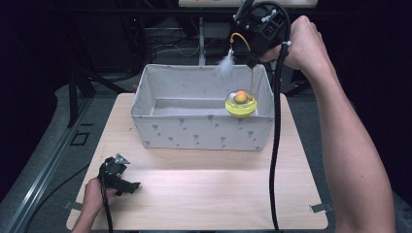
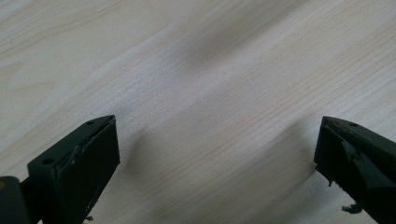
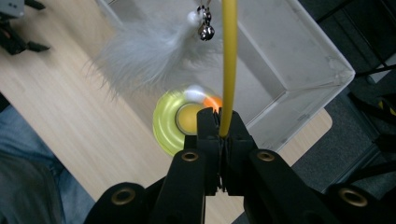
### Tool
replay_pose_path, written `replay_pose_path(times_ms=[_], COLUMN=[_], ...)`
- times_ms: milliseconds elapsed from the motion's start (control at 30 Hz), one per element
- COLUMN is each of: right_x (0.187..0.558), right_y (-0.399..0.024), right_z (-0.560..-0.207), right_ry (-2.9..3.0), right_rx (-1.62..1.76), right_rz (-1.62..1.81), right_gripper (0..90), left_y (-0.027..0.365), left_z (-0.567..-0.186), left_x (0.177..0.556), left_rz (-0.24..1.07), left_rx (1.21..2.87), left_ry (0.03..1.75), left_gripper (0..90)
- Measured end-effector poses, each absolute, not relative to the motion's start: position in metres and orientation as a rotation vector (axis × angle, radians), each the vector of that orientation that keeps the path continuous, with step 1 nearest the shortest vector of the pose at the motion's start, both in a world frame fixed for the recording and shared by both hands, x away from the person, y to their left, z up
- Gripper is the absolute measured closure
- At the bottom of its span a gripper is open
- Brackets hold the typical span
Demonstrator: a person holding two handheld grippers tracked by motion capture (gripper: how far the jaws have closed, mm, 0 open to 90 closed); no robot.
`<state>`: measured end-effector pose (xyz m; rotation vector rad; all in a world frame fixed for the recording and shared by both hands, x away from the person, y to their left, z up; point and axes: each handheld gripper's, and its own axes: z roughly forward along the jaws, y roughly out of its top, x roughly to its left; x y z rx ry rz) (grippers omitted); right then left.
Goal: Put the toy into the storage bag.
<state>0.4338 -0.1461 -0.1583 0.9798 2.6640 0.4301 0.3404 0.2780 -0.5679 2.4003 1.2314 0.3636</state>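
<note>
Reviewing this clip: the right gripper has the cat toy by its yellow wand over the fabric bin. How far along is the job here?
Done: the right gripper is shut on the yellow wand, and the cat toy hangs lifted at the fabric bin. In hand: carrying it, with the feather dangling near the bin's back rim. Left: probably lowering and releasing it. The left gripper rests open on the table.

Pale wooden table (image 1: 204, 189); dark floor (image 1: 43, 121)
</note>
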Motion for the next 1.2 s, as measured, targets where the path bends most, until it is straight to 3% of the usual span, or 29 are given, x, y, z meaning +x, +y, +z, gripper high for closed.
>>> replay_pose_path(times_ms=[733,1200], right_x=[0.474,0.497], right_y=[-0.164,-0.173], right_z=[-0.179,-0.222], right_ry=[2.521,2.533], right_rx=[1.142,1.197], right_rz=[0.46,0.451], right_gripper=[88.3,88.4], left_y=[0.278,0.278], left_z=[-0.569,-0.568], left_x=[0.342,0.341], left_rz=[0.356,0.363], left_rx=[2.402,2.401], left_ry=[1.24,1.231], left_gripper=[0.2,0.2])
